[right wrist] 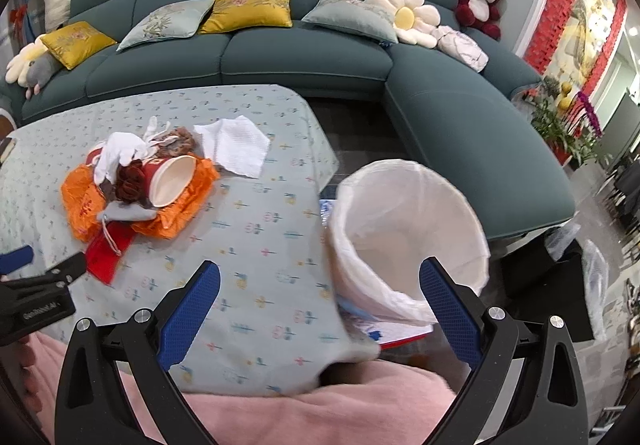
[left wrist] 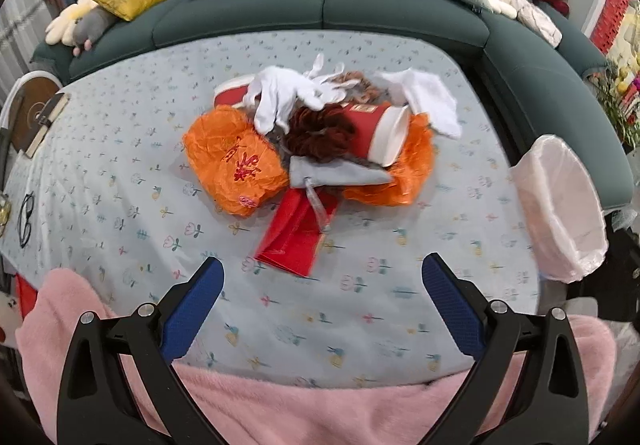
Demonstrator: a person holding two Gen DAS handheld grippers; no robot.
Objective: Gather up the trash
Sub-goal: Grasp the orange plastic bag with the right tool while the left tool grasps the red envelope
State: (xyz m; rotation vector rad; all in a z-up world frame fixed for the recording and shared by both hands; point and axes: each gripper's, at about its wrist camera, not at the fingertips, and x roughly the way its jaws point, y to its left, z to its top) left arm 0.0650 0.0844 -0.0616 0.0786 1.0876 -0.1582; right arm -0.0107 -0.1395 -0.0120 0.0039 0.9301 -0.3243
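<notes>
Your left gripper [left wrist: 322, 299] has its blue fingers [left wrist: 192, 311] spread wide with nothing between them, held above the flowered tablecloth [left wrist: 120, 181]. Straight ahead of those fingers lies the trash pile: a red envelope [left wrist: 294, 235] nearest the tips, then a grey pouch [left wrist: 340, 173], two crumpled orange bags [left wrist: 236, 161], a tipped red paper cup [left wrist: 380, 133], white gloves [left wrist: 284, 93] and a white napkin [left wrist: 434, 99] beyond. The lined bin [left wrist: 560, 205] stands off to the right of the right fingertip.

Your right gripper [right wrist: 320, 297] is likewise wide open and holds nothing. Its right finger [right wrist: 452, 305] overlaps the bin's [right wrist: 408, 229] near rim; the pile [right wrist: 136, 185] sits ahead and well left of the left finger.
</notes>
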